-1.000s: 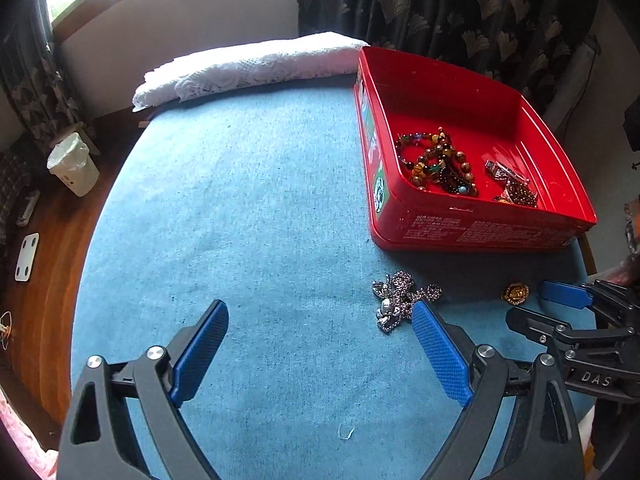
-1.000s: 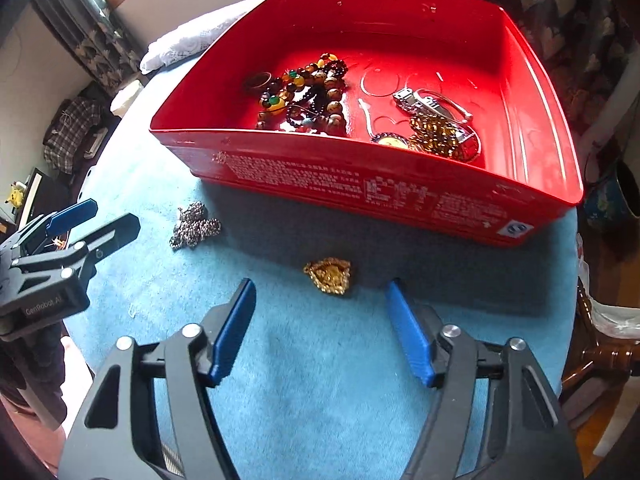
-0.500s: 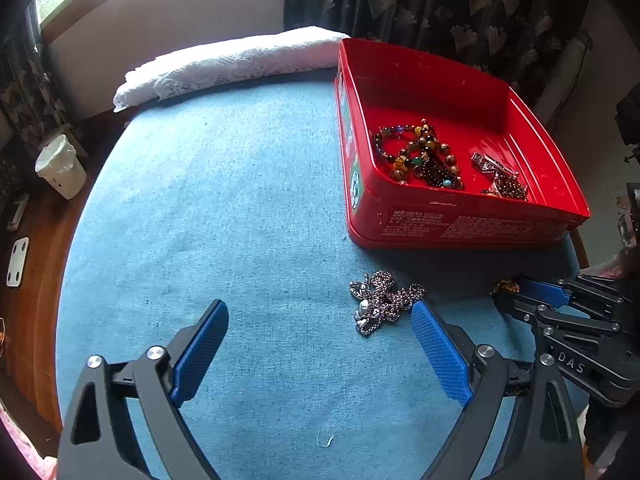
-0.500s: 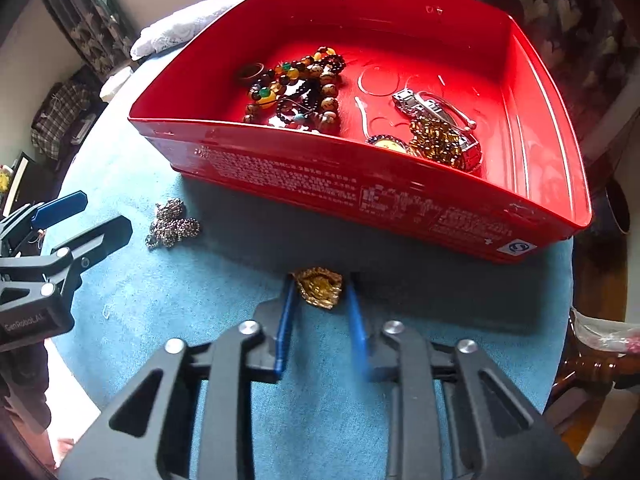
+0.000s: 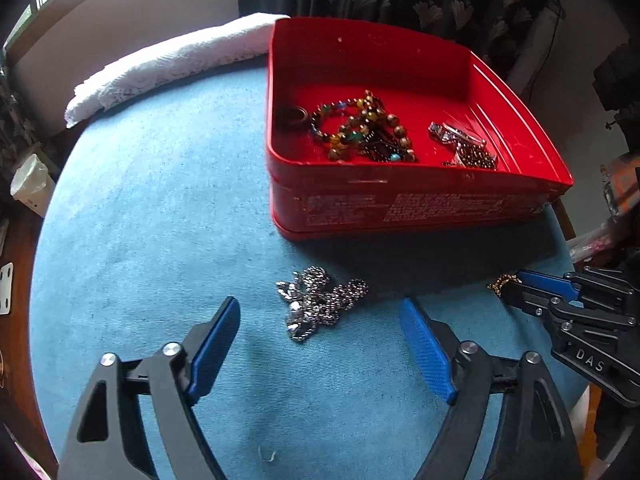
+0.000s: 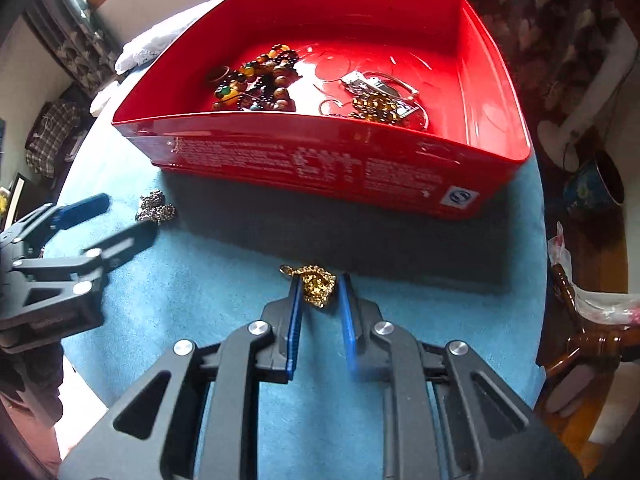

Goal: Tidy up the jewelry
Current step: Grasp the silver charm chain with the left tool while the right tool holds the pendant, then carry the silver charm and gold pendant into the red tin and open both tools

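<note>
1. Nearest in the right wrist view, the right gripper [image 6: 319, 286] is clamped on the gold pendant [image 6: 317, 285]; its blue pads press the piece from both sides, and a bit of gold chain curls out to the left of the left pad. The pendant lies on the blue tablecloth [image 6: 224, 280], just in front of the red tin's shadow.
2. In the left wrist view, the left gripper [image 5: 320, 316] stands with its jaws apart; they have just been closing in, and nothing is pinched between them yet. The silver necklace [image 5: 318, 306] lies bunched on the cloth between the two blue pads, just ahead of their tips, touching neither.
3. The two grippers are near each other on the cloth, the silver necklace to the left of the gold pendant.
4. Beyond both pieces sits the red tin [image 6: 320, 160], open-topped. Inside it lie a beaded bracelet [image 5: 360, 128] on the left and a tangle of metal pieces [image 5: 464, 146] on the right.
5. Farthest, a folded white lace cloth [image 5: 168, 68] lies at the table's back edge, to the left of the tin.
</note>
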Demonstrator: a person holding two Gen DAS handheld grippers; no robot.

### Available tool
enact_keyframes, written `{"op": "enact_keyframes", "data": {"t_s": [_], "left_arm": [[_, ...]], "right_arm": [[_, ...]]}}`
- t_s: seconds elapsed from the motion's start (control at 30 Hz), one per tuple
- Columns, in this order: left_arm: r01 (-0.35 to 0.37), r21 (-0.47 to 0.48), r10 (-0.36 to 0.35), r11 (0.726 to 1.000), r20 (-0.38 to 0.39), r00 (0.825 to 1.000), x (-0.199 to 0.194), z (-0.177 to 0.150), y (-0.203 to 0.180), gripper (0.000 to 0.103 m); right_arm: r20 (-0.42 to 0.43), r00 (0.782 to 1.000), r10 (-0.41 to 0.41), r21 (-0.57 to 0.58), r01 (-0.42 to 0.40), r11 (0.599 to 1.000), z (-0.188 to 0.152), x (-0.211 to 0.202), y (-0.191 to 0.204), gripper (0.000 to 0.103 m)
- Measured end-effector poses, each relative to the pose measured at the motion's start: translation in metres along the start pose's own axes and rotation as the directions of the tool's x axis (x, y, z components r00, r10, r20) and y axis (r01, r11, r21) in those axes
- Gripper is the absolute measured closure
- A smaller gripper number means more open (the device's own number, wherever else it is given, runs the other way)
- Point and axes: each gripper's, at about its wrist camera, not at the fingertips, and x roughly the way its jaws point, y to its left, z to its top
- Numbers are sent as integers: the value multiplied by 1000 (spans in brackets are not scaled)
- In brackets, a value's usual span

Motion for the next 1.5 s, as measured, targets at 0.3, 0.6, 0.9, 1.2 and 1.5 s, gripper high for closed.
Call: {"op": "enact_keyframes", "data": {"t_s": [0.3, 0.6, 0.9, 1.2, 1.5], "left_arm": [[-15, 38, 15, 999, -6, 1000, 6, 7, -8, 75], [20, 7, -20, 1000, 7, 1000, -5, -3, -1, 84], [26, 9, -26, 1000, -2, 1000, -8, -12, -2, 84], [-11, 11, 11, 1000, -2, 1000, 3, -11, -9, 81], [-20, 4, 20, 1000, 6, 1000, -1, -17, -11, 85]], "right_arm": [[2, 1000, 9, 19, -9, 1000, -3, -2, -3, 86], [-14, 1000, 25, 33, -25, 999, -9, -3, -1, 84], [-32, 999, 24, 8, -24, 1000, -15, -4, 4, 79], [-29, 999, -27, -107, 23, 994, -6, 5, 21, 67], [-28, 998, -48, -119, 44, 992, -8, 3, 21, 82]]}}
